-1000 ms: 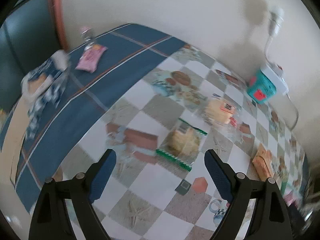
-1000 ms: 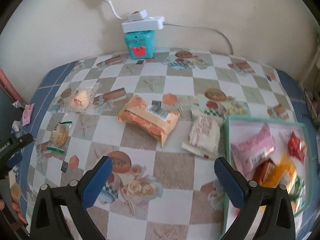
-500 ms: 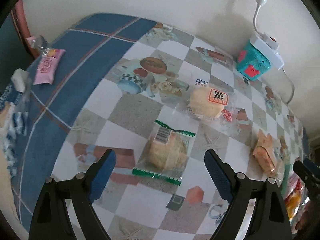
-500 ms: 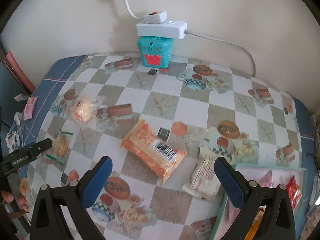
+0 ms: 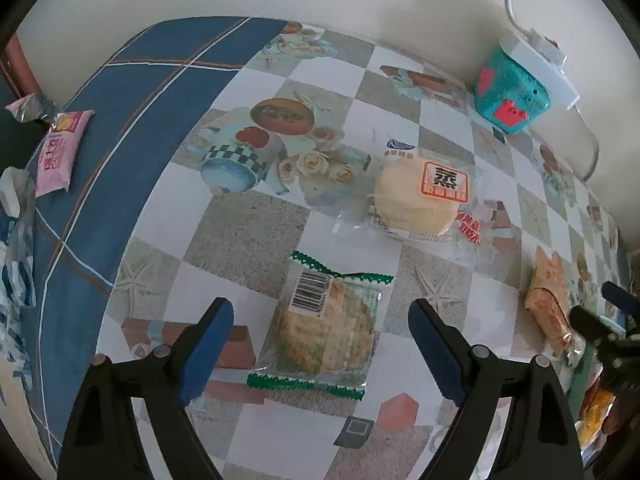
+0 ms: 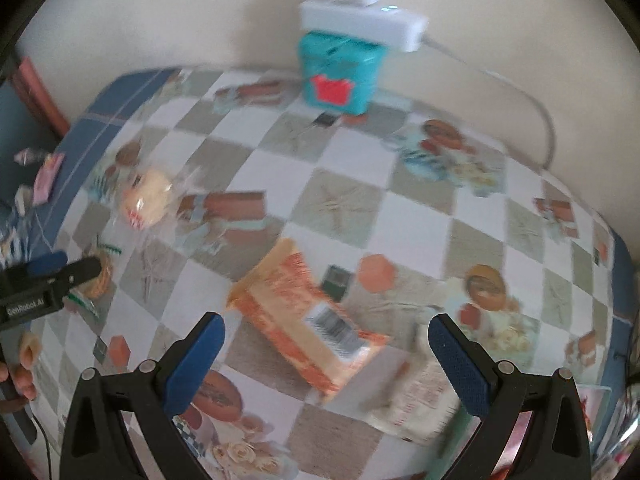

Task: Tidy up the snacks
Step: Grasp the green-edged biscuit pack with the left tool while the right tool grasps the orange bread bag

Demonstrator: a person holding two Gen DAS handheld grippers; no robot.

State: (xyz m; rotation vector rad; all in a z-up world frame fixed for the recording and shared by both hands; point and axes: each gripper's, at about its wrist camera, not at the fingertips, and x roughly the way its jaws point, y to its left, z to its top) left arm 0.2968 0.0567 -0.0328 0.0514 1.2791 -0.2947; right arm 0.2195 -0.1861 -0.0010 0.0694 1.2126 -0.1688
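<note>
My left claw (image 5: 320, 332) hangs over the table with its jaws spread wide and nothing gripped; the green-edged cookie packet (image 5: 326, 332) lies flat on the checkered tablecloth (image 5: 248, 224) right between my two blue pads (image 5: 206, 344), barcode up, and neither pad touches it. My right claw (image 6: 326, 360) is just as wide open and empty, poised above the orange wafer pack (image 6: 308, 320), which lies slantwise between its fingers with its barcode showing. Just to the right of that pack, under my right finger, sits a pale white-wrapped snack (image 6: 416, 396), blurred, and beyond it at the lower right edge I can make out the green rim of the tray (image 6: 460, 432) where snacks are already lying; what they are I cannot tell from here.

A little further off from my left claw is the round bun in clear wrap (image 5: 418, 200) with an orange label, lying apart from the cookie packet. Off at the left, on the blue border of the cloth, rests a pink sachet (image 5: 58, 152), well away from everything else.

At the far side, against the wall (image 6: 200, 12), stands a teal box (image 6: 340, 76) with a red mark, and a white power strip (image 6: 364, 24) sits on top of it, its cable (image 6: 536, 116) trailing to the right
</note>
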